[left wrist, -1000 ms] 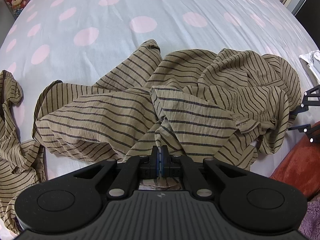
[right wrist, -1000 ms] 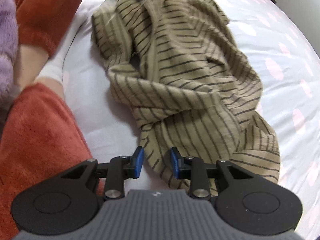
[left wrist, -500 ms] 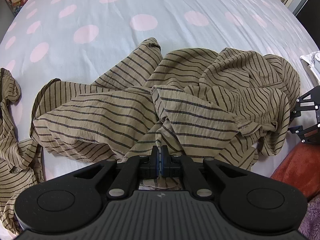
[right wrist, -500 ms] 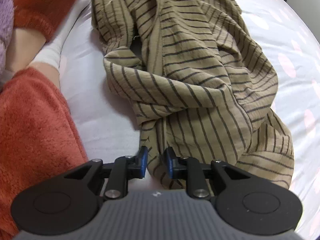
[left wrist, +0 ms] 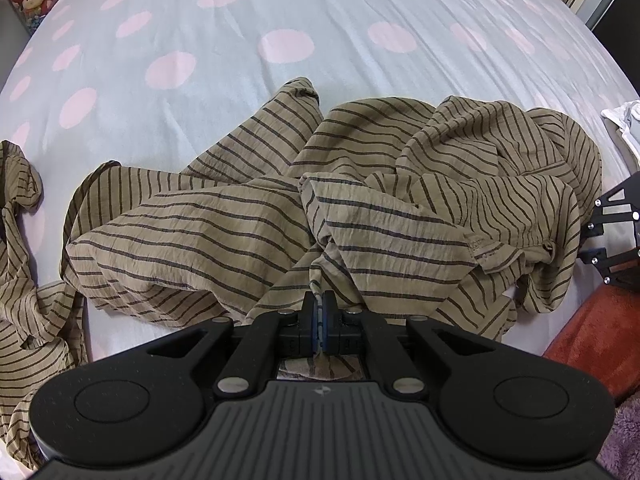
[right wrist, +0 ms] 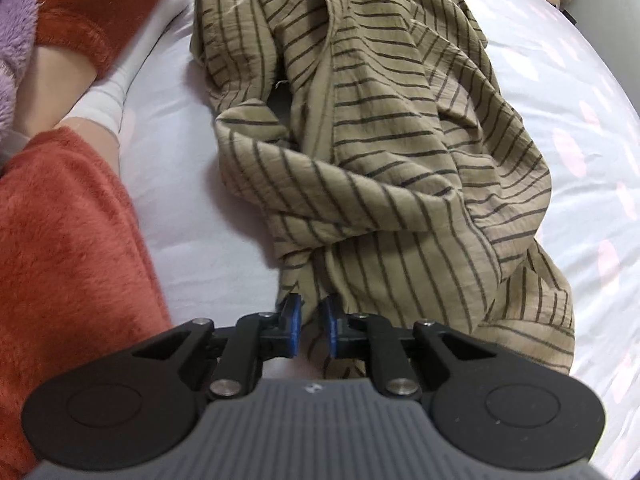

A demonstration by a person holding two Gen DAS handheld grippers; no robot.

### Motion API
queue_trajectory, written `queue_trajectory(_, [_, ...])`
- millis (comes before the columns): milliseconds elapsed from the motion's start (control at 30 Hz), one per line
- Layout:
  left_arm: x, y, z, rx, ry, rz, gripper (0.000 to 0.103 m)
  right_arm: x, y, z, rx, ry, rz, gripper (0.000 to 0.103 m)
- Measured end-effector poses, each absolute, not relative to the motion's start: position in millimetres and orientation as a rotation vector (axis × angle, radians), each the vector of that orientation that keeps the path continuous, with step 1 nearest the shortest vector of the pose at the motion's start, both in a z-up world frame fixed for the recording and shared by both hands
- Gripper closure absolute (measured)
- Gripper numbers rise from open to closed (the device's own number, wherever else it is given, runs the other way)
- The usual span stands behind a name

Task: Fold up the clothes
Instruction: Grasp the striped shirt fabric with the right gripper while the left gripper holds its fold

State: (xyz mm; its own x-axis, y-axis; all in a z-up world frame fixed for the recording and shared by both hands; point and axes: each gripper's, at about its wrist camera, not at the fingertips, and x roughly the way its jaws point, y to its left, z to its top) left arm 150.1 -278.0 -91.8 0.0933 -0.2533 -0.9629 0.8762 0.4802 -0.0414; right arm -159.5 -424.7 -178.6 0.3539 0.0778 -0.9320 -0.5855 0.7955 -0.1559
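My left hand-held gripper (left wrist: 320,314) is clamped tight on a fold of the striped shirt (left wrist: 360,208), which lies crumpled across the middle of the frame on the polka-dot bed (left wrist: 240,60). My right hand-held gripper (right wrist: 311,322) is closing, with shirt hem between the blue pads (right wrist: 294,320).

Tan dark-striped shirt (left wrist: 248,224) on pale-blue, pink-dotted sheet (left wrist: 280,12)
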Motion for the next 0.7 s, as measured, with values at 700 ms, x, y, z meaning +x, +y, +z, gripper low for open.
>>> queue_trajectory(700, [141, -265, -57, 0.586, 1.1, -0.946, 0.103, -195, -472, -86, -0.215, 0.772, 0.065, 0.103])
